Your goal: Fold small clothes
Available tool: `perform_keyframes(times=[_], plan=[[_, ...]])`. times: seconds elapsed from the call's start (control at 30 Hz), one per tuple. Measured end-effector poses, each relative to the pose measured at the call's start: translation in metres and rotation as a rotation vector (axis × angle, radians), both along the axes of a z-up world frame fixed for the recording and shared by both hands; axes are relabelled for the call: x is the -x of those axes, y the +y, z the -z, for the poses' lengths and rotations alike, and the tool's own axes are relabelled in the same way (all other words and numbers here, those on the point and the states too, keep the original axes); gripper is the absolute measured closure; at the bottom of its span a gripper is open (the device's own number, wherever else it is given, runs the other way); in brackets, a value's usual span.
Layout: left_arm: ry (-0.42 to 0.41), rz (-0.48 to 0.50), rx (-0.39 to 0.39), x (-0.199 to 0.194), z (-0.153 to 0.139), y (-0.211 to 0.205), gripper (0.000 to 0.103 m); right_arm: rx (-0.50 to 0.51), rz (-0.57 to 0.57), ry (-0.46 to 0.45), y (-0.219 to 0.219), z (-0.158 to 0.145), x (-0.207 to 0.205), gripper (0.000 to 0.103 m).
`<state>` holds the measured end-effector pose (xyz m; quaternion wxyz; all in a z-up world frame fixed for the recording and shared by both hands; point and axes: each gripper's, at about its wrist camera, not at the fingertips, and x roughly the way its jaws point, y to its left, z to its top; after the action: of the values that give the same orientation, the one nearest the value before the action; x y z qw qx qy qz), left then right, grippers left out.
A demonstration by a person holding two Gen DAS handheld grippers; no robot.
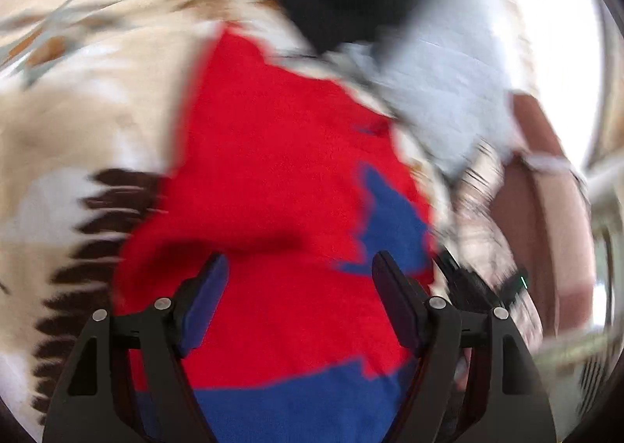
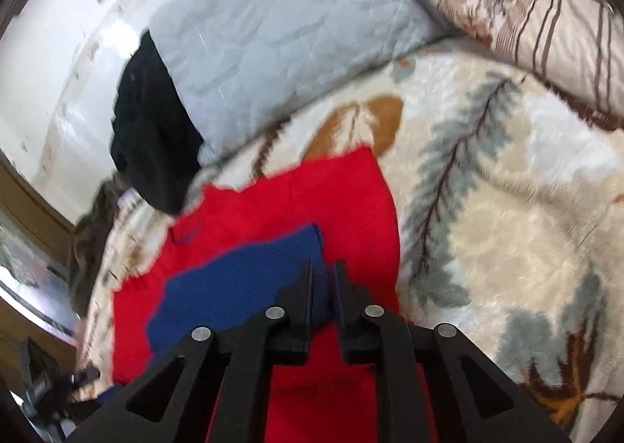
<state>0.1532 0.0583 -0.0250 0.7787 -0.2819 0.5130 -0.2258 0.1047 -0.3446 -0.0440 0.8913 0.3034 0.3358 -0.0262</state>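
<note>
Right gripper (image 2: 323,267) jaws pinch blue sleeve (image 2: 234,287) — red garment (image 2: 343,201).

The left wrist view looks down close over the red garment (image 1: 273,169), heavily blurred. The right wrist view sits higher, facing across the blanket (image 2: 507,209) toward the pillow (image 2: 526,2). Both share the garment, black cloth (image 2: 152,138) and grey quilt (image 2: 280,33).

No readable text in either view. Small dark mark on red garment (image 2: 190,235) is too blurred to make out.
</note>
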Motion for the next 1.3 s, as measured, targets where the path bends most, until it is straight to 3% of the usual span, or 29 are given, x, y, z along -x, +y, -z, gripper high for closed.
perform_keyframes(times=[0.07, 0.17, 0.2, 0.27, 0.33, 0.37, 0.47, 0.67, 0.77, 0.83, 0.93, 1.07, 1.17, 1.3], plan=[[-0.105, 0.07, -0.007, 0.008, -0.02, -0.014, 0.027, 0.0, -0.017, -0.02, 0.003, -0.007, 0.0, 0.089], [-0.212, 0.006, -0.19, 0.009, -0.035, -0.017, 0.025, 0.029, -0.073, -0.029, 0.016, -0.008, -0.004, 0.089], [-0.191, -0.034, -0.275, 0.002, -0.03, -0.015, 0.024, 0.045, -0.093, -0.02, 0.021, -0.005, -0.006, 0.089], [-0.115, -0.078, -0.362, -0.013, -0.012, -0.009, 0.024, 0.06, -0.13, 0.014, 0.03, 0.006, -0.01, 0.089], [0.008, -0.107, -0.408, -0.03, 0.015, -0.002, 0.024, 0.083, -0.165, 0.119, 0.038, 0.029, -0.019, 0.094], [0.04, -0.103, -0.417, -0.034, 0.024, -0.002, 0.025, 0.091, -0.167, 0.119, 0.039, 0.033, -0.018, 0.094], [-0.003, -0.087, -0.494, -0.03, 0.016, -0.014, 0.024, 0.104, -0.155, 0.109, 0.041, 0.022, -0.011, 0.091], [-0.056, -0.045, -0.575, -0.023, 0.012, -0.033, 0.023, 0.147, -0.235, 0.014, 0.066, 0.002, 0.003, 0.089], [-0.025, -0.045, -0.587, -0.029, 0.026, -0.033, 0.018, 0.15, -0.265, 0.039, 0.079, 0.011, -0.004, 0.088], [-0.035, -0.044, -0.601, -0.027, 0.025, -0.034, 0.017, 0.192, -0.276, 0.105, 0.089, 0.025, -0.012, 0.088], [-0.043, -0.056, -0.583, -0.023, 0.018, -0.031, 0.017, 0.243, -0.257, 0.068, 0.101, 0.011, -0.009, 0.084], [-0.105, -0.098, -0.539, -0.02, 0.0, -0.024, 0.017, 0.209, -0.343, -0.017, 0.128, -0.011, -0.024, 0.083], [-0.078, -0.126, -0.551, -0.027, 0.005, -0.016, 0.017, 0.198, -0.407, -0.033, 0.156, -0.009, -0.042, 0.083], [-0.012, -0.138, -0.557, -0.04, 0.023, -0.012, 0.017, 0.204, -0.484, 0.092, 0.182, 0.032, -0.058, 0.085]])
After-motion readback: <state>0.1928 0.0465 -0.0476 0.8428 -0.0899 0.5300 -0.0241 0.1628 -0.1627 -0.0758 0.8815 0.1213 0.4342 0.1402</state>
